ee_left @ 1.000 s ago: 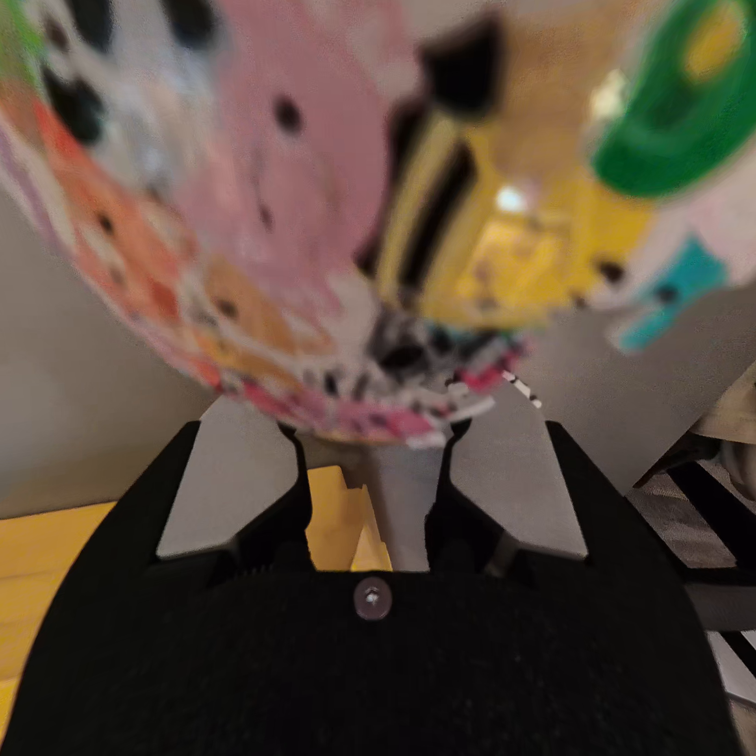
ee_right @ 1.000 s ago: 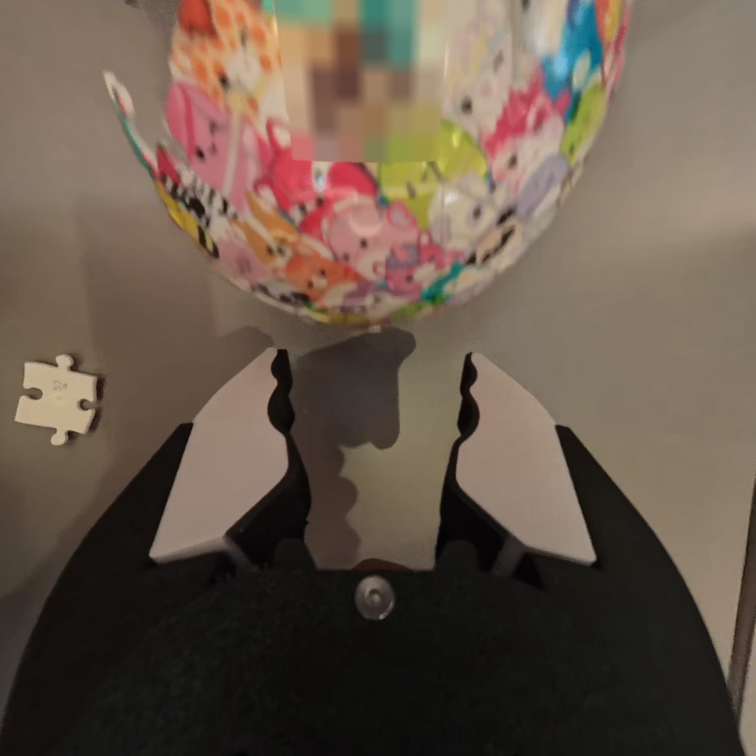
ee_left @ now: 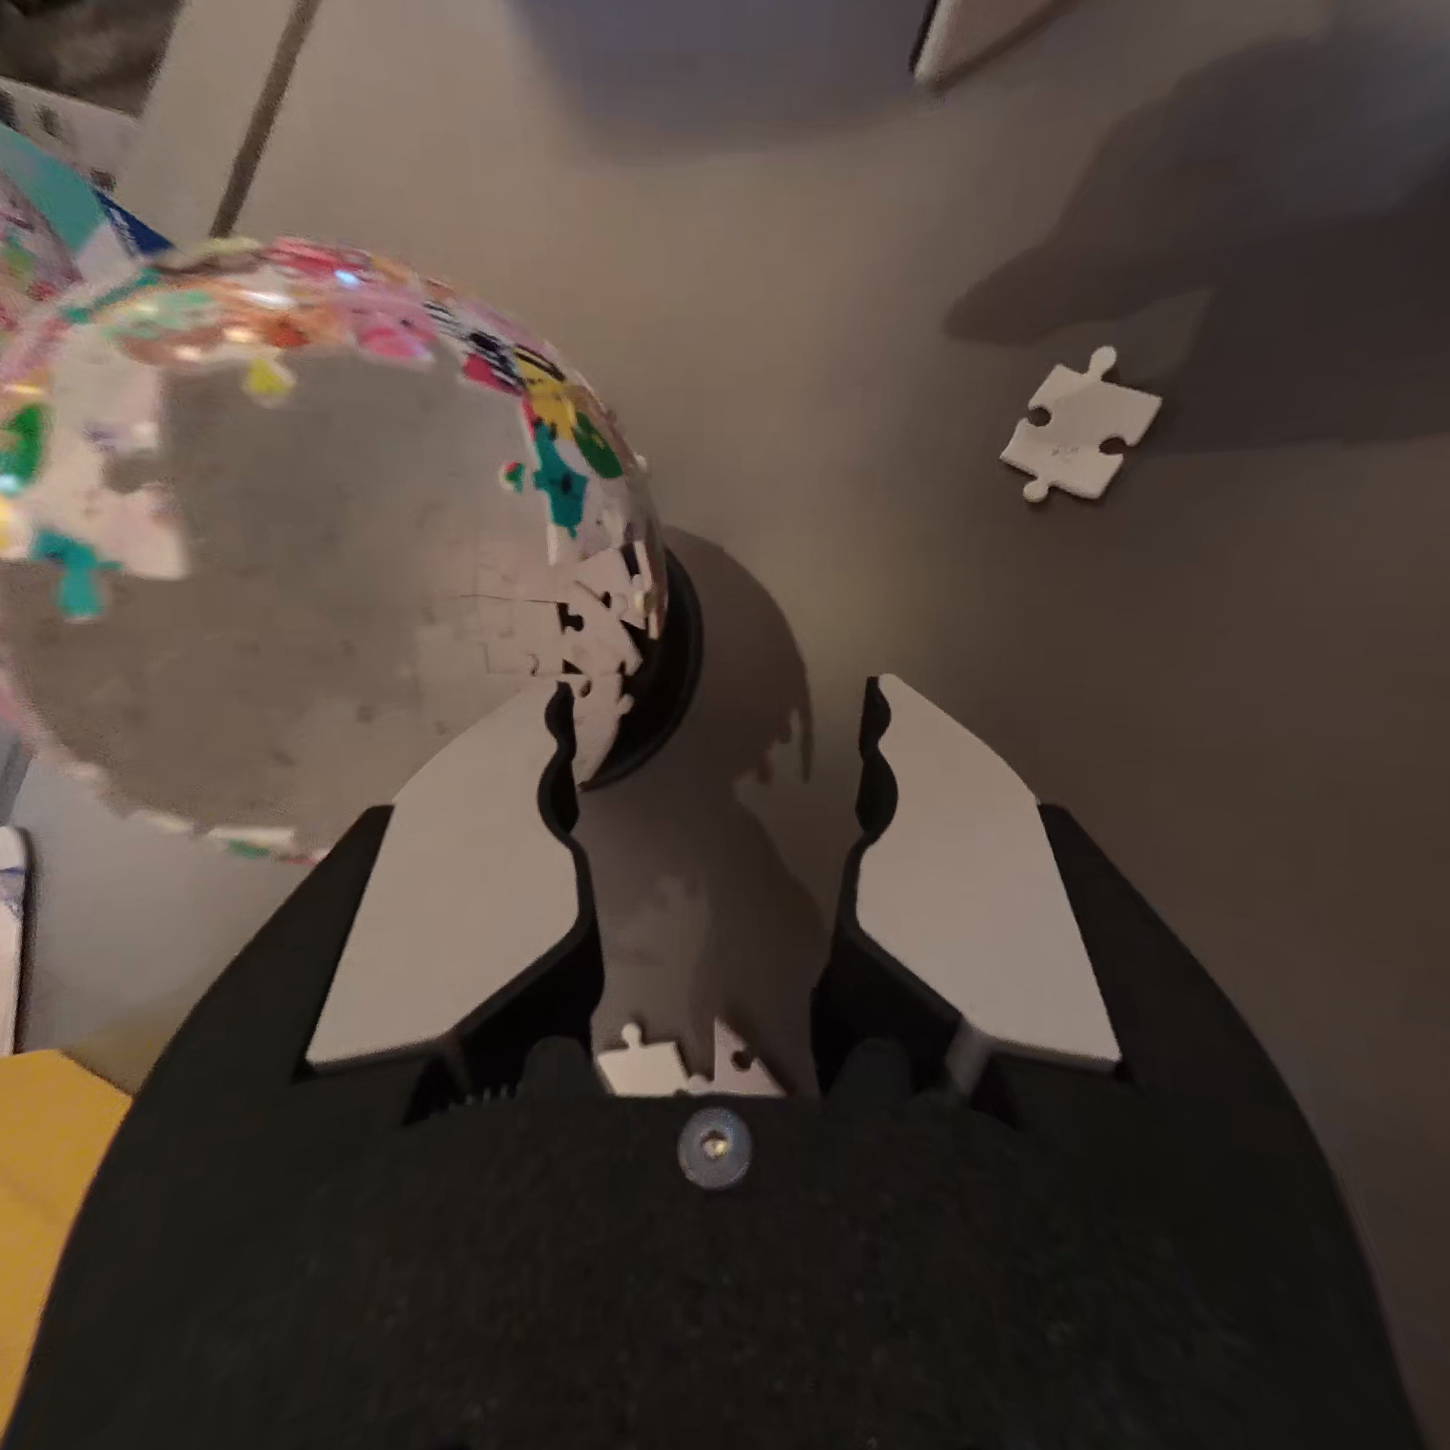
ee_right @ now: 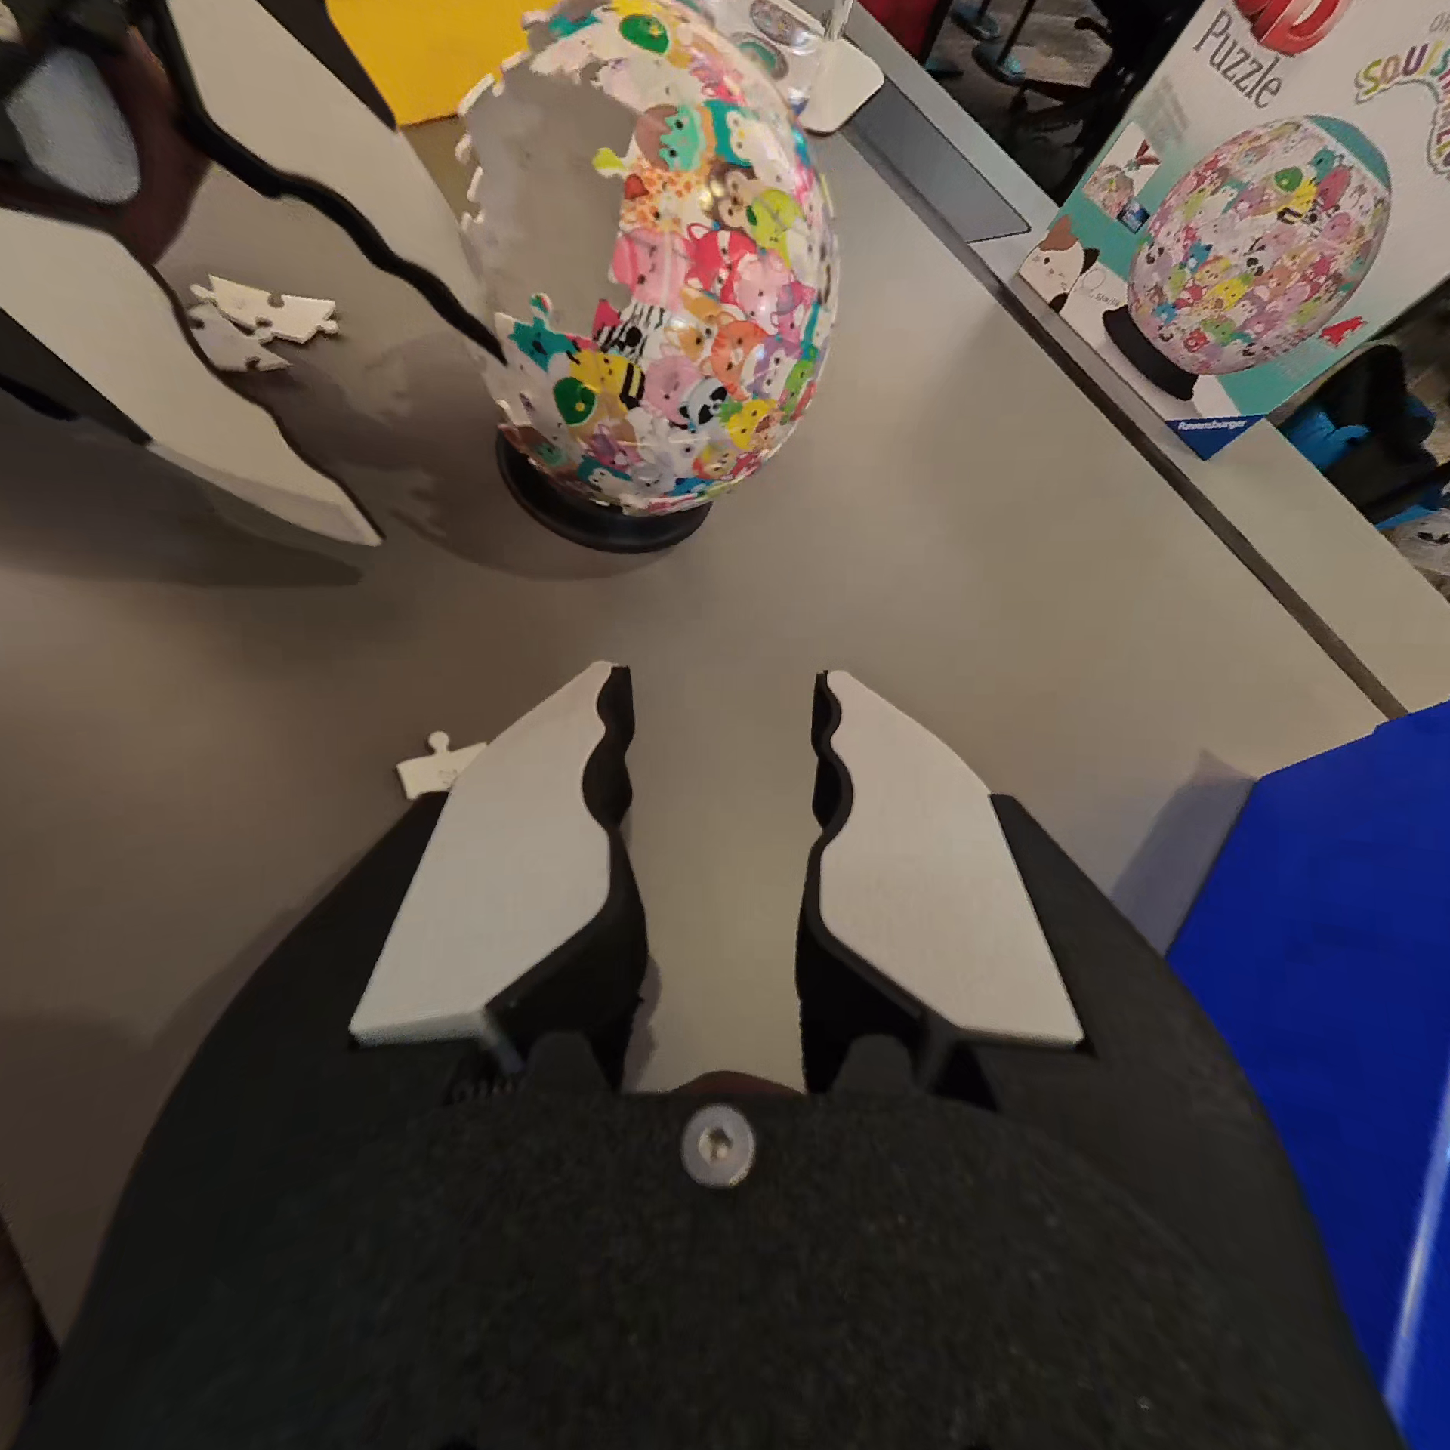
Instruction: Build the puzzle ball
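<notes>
1. We held the left gripper (ee_left: 718, 690) with its jaws wide apart and nothing between them, above the grey table (ee_left: 1020, 706).
2. The puzzle ball (ee_left: 329, 549) sat ahead and to the left of that gripper on a black ring stand (ee_left: 675, 651); the ball's open side faced us, showing its pale inside, and its image was blurred.
3. One white loose piece (ee_left: 1081, 428) lay face down ahead and to the right of the left gripper, well apart from the ball.
4. Two more white pieces (ee_left: 690, 1059) lay on the table right at the base of its fingers.
5. We held the right gripper (ee_right: 722, 683) with its jaws partly apart, also empty.
6. The ball (ee_right: 706, 314) stood ahead of it on the stand (ee_right: 604, 526), apart from the fingertips.
7. The puzzle box (ee_right: 1271, 235) stood ahead and to the right.
</notes>
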Motion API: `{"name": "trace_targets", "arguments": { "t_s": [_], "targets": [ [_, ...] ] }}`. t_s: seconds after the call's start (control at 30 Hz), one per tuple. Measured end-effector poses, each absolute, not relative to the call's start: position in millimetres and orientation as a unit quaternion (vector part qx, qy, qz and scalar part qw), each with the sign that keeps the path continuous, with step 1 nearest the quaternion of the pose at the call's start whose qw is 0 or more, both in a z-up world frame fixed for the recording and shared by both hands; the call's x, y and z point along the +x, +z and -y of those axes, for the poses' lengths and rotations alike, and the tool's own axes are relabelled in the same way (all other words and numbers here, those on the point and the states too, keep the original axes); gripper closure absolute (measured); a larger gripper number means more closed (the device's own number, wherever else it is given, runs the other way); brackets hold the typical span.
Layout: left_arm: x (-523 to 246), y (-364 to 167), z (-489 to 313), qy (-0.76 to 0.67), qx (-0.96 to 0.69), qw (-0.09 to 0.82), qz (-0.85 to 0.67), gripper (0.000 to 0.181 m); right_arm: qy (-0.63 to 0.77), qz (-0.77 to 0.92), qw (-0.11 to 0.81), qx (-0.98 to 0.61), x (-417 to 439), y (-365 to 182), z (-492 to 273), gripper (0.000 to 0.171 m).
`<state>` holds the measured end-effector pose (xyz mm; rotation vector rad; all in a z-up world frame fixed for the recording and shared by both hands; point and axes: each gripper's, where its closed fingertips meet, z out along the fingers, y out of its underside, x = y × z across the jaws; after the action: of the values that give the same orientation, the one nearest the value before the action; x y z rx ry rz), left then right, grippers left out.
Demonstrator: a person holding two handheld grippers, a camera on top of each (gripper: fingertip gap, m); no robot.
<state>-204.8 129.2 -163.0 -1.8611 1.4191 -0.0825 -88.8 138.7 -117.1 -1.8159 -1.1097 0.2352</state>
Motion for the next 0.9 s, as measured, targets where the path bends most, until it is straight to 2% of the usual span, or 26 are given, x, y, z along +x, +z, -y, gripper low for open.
{"name": "trace_targets", "arguments": {
  "t_s": [0.07,0.23,0.47,0.6,0.73,0.9],
  "targets": [
    [-202.4,-175.0,-131.8,-0.028,-0.743,0.356,-0.565,0.105,0.110,0.463,0.467,-0.745,-85.9,-117.1,-141.9,0.128],
    [-191.6,-185.7,-131.9,-0.052,-0.752,0.320,-0.574,0.112,0.152,0.469,0.452,-0.743,-81.0,-115.8,-157.9,0.125],
    [-192.6,-190.9,-133.5,-0.072,-0.788,0.253,-0.556,0.110,0.194,0.479,0.431,-0.740,-86.6,-115.5,-175.4,0.123],
    [-192.9,-191.8,-132.3,-0.075,-0.790,0.239,-0.559,0.107,0.209,0.505,0.403,-0.734,-101.1,-121.7,-183.1,0.114],
    [-189.9,-191.7,-130.8,-0.086,-0.789,0.233,-0.563,0.102,0.229,0.567,0.330,-0.719,-124.0,-146.9,-177.6,0.107],
    [-184.5,-185.2,-128.3,-0.109,-0.784,0.239,-0.563,0.109,0.194,0.621,0.301,-0.698,-147.2,-168.9,-175.1,0.104]
  ]
}}
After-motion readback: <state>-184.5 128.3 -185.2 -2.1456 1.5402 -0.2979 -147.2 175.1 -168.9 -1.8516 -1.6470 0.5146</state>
